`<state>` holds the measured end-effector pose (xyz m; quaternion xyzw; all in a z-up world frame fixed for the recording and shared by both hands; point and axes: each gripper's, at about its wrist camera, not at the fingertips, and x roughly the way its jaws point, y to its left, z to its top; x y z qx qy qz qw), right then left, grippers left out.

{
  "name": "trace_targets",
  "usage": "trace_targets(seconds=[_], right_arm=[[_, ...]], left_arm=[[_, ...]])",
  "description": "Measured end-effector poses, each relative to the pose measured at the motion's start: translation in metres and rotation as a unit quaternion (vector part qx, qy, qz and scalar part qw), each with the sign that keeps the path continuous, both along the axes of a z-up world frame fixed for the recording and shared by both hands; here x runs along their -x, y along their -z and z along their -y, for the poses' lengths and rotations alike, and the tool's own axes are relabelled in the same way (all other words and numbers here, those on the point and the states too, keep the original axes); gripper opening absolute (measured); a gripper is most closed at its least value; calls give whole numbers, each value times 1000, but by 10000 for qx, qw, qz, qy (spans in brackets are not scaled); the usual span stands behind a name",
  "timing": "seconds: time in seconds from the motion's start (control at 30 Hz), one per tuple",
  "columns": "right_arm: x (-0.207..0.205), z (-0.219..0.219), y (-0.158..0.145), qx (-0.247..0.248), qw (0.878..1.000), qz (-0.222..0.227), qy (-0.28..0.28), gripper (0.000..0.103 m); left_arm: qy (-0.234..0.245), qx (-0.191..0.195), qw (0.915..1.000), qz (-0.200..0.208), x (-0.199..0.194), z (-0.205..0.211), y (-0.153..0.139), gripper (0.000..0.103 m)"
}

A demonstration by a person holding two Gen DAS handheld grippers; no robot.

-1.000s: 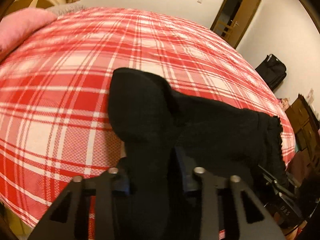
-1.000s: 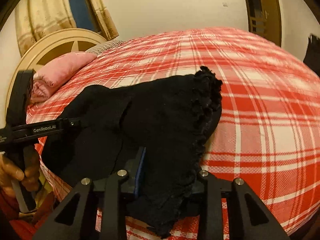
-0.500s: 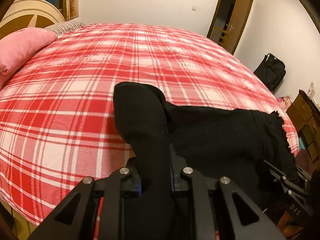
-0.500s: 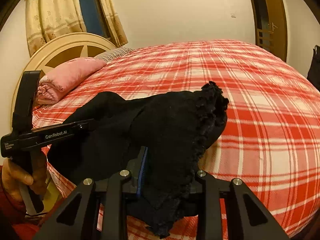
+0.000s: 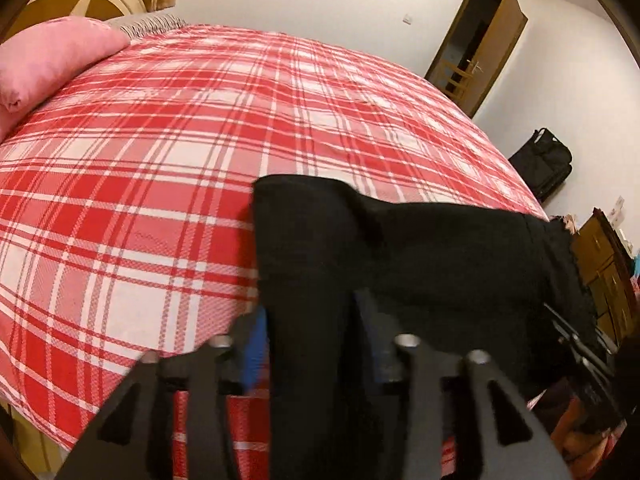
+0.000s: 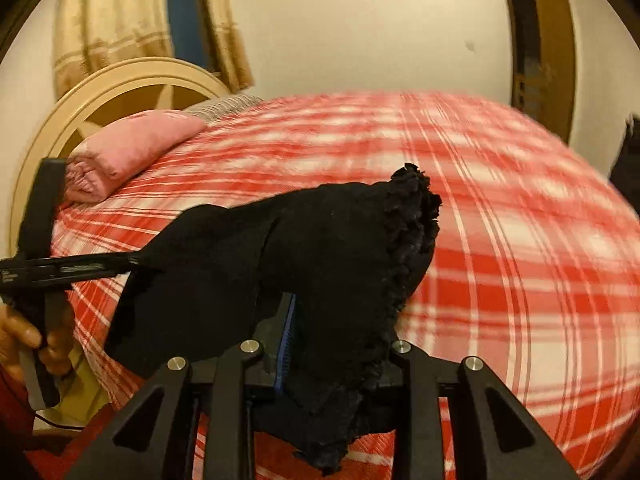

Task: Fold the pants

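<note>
Black pants (image 5: 420,248) with a frilled hem (image 6: 412,216) are held up over the near edge of a red plaid bed (image 5: 160,160). In the left wrist view, one end of the cloth hangs between the fingers of my left gripper (image 5: 308,332). Its jaws are opening, and a gap shows beside the blue pad (image 5: 252,352). My right gripper (image 6: 340,332) is shut on the frilled end of the pants (image 6: 320,240), which drapes over its fingers. The left gripper (image 6: 136,258) also shows at the left of the right wrist view, held by a hand (image 6: 20,340).
A pink pillow (image 5: 48,60) lies at the bed's head by a cream headboard (image 6: 120,80). Beyond the bed are an open wooden door (image 5: 480,40), a black bag (image 5: 544,164) on the floor and a wooden dresser (image 5: 604,256).
My left gripper's jaws pinched tight on the cloth half a second ago and now stand much wider apart. The left gripper has drawn back and up a little. The right grip is unchanged.
</note>
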<state>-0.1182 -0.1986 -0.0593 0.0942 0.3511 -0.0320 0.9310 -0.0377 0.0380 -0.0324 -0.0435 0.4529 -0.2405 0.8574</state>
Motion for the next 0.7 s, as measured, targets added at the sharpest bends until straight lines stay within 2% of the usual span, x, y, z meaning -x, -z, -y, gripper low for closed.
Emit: trace_targets(seconds=[0.07, 0.13, 0.27, 0.4, 0.43, 0.47, 0.5, 0.53, 0.57, 0.6, 0.7], right_arm=[[2, 5, 9, -53, 9999, -66, 80, 29], [3, 5, 12, -21, 9999, -68, 95, 29], [2, 8, 16, -40, 9999, -79, 93, 29], [0, 12, 23, -152, 9996, -158, 165, 29], [-1, 11, 22, -150, 9996, -160, 159, 29], [-1, 9, 20, -107, 9997, -153, 142, 29], [-2, 7, 17, -59, 9998, -143, 103, 29], [-4, 4, 10, -15, 9999, -104, 36, 29], [-5, 1, 5, 14, 10000, -67, -16, 29], [-6, -3, -3, 80, 9999, -1, -90, 29], [-12, -15, -27, 295, 9989, 225, -274, 29]], left_arm=[[-92, -211, 9994, 272, 1, 0, -1, 66], [-86, -228, 9993, 301, -3, 2, 0, 68], [-89, -147, 9998, -67, -17, 7, 17, 73], [-81, 394, 9976, -569, -20, 10, 38, 73], [-78, 369, 9983, -448, -16, 12, 36, 70], [74, 428, 9981, -431, -14, 16, 35, 47], [161, 531, 9973, -490, -14, 17, 34, 36], [110, 613, 9969, -476, -13, 16, 33, 31], [127, 701, 9962, -502, -14, 15, 30, 22], [140, 787, 9956, -497, -15, 13, 27, 18], [94, 805, 9961, -363, -15, 10, 15, 17]])
